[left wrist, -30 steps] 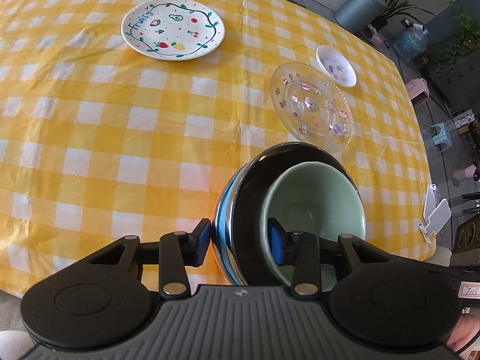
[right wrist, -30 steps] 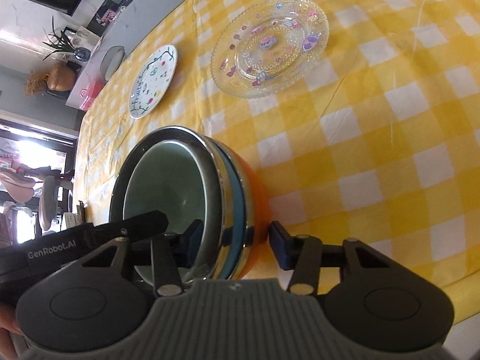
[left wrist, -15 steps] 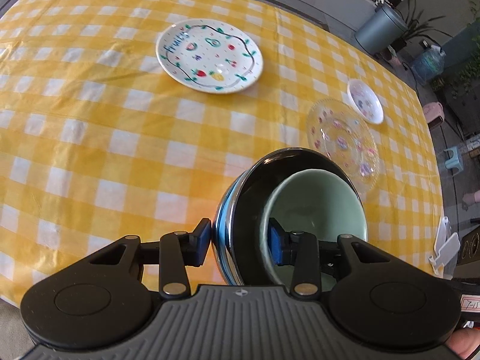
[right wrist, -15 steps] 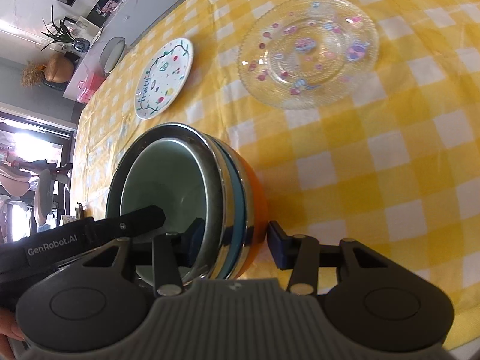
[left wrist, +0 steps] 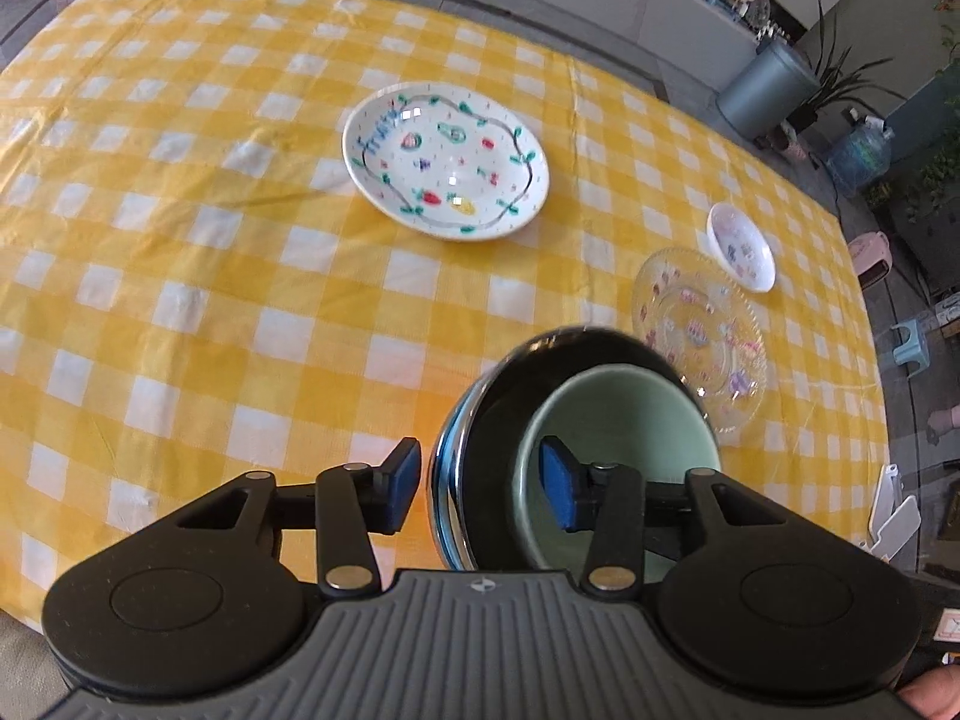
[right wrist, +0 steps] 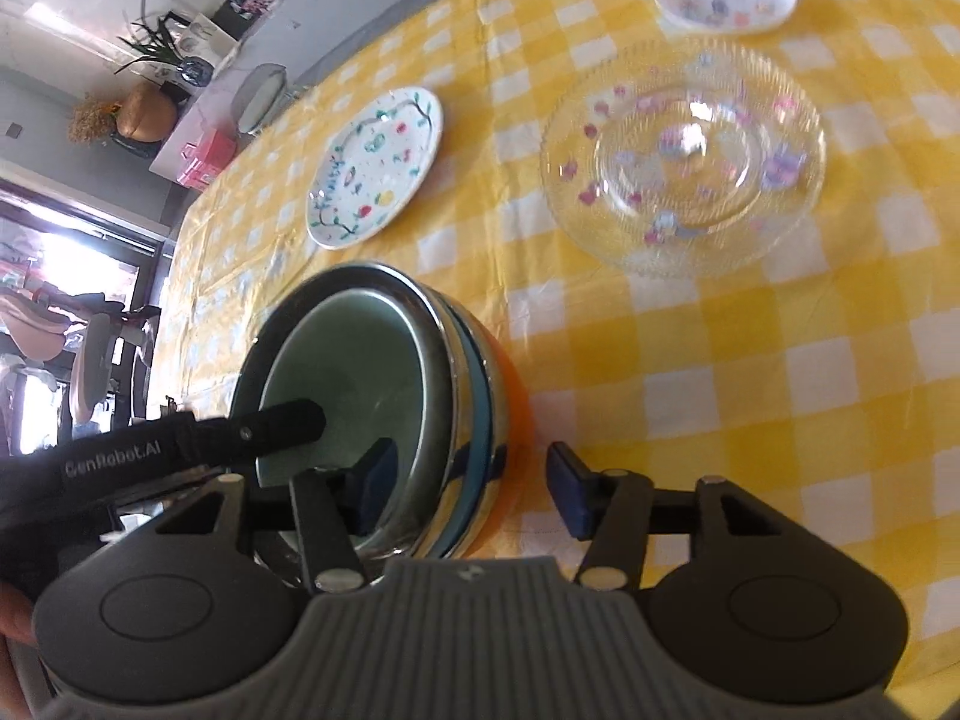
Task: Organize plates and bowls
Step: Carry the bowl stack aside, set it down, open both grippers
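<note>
I'm watching both jaws opening: my left gripper (left wrist: 477, 486) and right gripper (right wrist: 471, 489) are straddling opposite rims of the nested bowls (left wrist: 576, 414), pads clear, stack sitting on the checked tabletop (left wrist: 240, 300).

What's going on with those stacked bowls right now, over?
Left gripper and right gripper straddle the stacked bowls, jaws just opening, pads clear. Three plates beyond; nothing in the way.

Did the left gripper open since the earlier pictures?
Yes. The left gripper has just been opening: its outer pad now stands clear of the bowl stack rim between its pads.
</note>
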The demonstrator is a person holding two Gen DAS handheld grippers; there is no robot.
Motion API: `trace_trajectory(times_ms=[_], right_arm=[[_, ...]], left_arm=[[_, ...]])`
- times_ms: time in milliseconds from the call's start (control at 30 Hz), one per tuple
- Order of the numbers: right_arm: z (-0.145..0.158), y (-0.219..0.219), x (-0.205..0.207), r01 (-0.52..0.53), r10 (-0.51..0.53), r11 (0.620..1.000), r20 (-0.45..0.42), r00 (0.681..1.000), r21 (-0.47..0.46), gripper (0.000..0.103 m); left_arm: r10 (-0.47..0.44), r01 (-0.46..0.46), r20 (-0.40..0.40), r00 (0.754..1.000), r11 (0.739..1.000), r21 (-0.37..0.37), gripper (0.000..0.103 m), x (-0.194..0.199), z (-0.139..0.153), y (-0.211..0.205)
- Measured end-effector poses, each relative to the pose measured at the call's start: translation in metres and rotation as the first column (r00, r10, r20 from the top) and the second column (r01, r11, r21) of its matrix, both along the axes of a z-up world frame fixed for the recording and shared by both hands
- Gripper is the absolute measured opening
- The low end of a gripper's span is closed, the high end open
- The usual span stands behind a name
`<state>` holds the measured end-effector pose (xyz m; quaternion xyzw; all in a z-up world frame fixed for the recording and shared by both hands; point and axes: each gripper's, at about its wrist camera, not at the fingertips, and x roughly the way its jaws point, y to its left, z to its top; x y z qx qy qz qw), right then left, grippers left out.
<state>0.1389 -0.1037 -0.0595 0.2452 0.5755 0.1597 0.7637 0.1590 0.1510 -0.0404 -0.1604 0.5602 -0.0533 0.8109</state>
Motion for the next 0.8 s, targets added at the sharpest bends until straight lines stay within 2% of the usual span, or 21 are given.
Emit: trace_trajectory(times_ms=[133, 267, 433, 467, 533, 633, 667, 700, 800], right_arm=[[0.022, -0.024, -0.011, -0.001, 0.003, 1.0, 0.083, 0.997, -0.016, 0.06], [0.036, -0.055, -0.014, 0.05, -0.043, 0.998, 0.17, 0.984, -0.034, 0.06], [0.03, -0.087, -0.003, 0.137, -0.121, 0.989, 0.222, 0.967, -0.055, 0.055], [0.025, -0.093, 0.001, 0.15, -0.134, 0.987, 0.221, 0.966, -0.057, 0.053], [0.016, -0.102, 0.01, 0.169, -0.153, 0.984, 0.214, 0.965, -0.059, 0.044], [-0.002, -0.113, 0.021, 0.203, -0.185, 0.977, 0.213, 0.959, -0.066, 0.042], [-0.007, -0.118, 0.023, 0.213, -0.195, 0.975, 0.222, 0.955, -0.06, 0.042], [-0.011, -0.122, 0.025, 0.224, -0.208, 0.973, 0.229, 0.951, -0.046, 0.042], [-0.024, -0.134, 0.032, 0.26, -0.253, 0.966, 0.23, 0.94, 0.002, 0.042]], left_arm=[[-0.003, 0.002, 0.096, 0.995, 1.0, 0.012, 0.053, 0.0, 0.022, 0.003], [-0.028, 0.03, 0.183, 0.983, 1.0, -0.008, 0.053, 0.007, 0.042, -0.005], [-0.089, 0.093, 0.207, 0.974, 0.996, -0.013, 0.052, 0.03, 0.046, -0.037], [-0.109, 0.113, 0.206, 0.972, 0.994, -0.009, 0.05, 0.036, 0.044, -0.045], [-0.139, 0.141, 0.19, 0.972, 0.99, 0.002, 0.047, 0.049, 0.036, -0.061], [-0.165, 0.164, 0.127, 0.978, 0.986, 0.022, 0.046, 0.071, 0.019, -0.081], [-0.173, 0.171, 0.094, 0.98, 0.985, 0.025, 0.043, 0.079, 0.01, -0.086], [-0.173, 0.172, 0.066, 0.983, 0.985, 0.026, 0.037, 0.086, 0.004, -0.09], [-0.165, 0.163, 0.029, 0.986, 0.986, 0.043, 0.036, 0.103, -0.011, -0.1]])
